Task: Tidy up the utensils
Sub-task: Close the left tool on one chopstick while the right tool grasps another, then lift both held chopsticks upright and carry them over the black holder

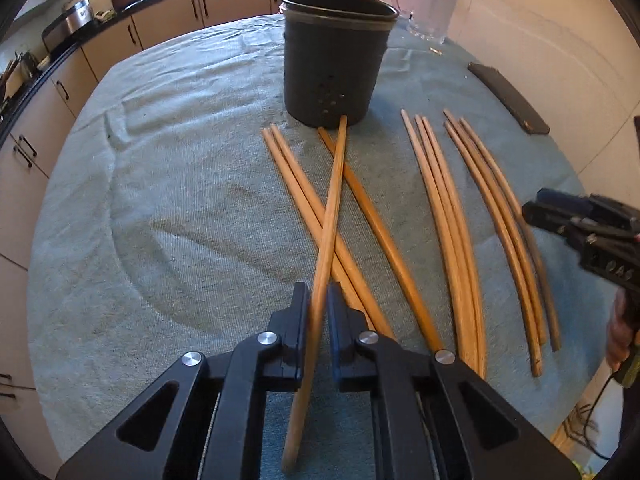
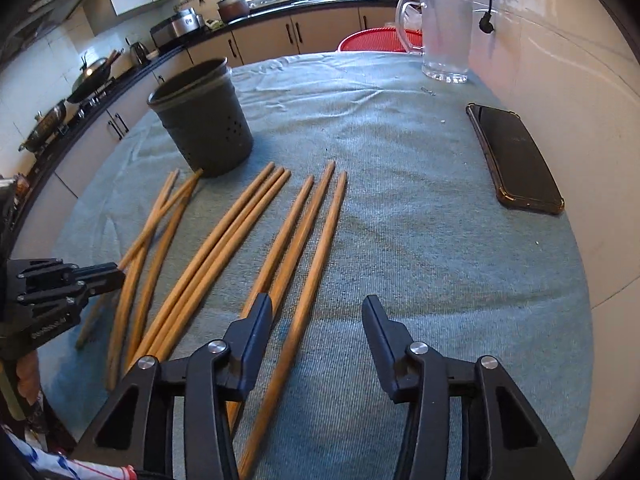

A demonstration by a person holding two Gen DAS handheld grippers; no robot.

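Clearly the pick-up step is in hand: the left gripper [image 1: 318, 308] has its black jaws pressed together on one long tan wooden chopstick [image 1: 330, 216], which lies slanted across two others, its far tip just at the foot of the dark grey perforated plastic holder [image 1: 334, 60]. That cup stands upright on the pale green towel-covered table [image 1: 160, 200], with the remaining wooden chopsticks [image 1: 448, 216] spread in loose groups in front of it. The right gripper [image 2: 316, 312] stands partly spread, its pads pressing nothing; one chopstick runs between its jaws, another passes under its left finger.

Next, I judge, the pinched stick must be lifted, tipped upright and dropped into the cup, while the right claw has to narrow onto its own stick.

Whether the held chopstick is already off the cloth I cannot tell. The cup's inside is hidden, the sticks' near ends are covered by the grippers, and the black phone [image 2: 516, 156] and clear glass jug [image 2: 444, 36] sit off to the side
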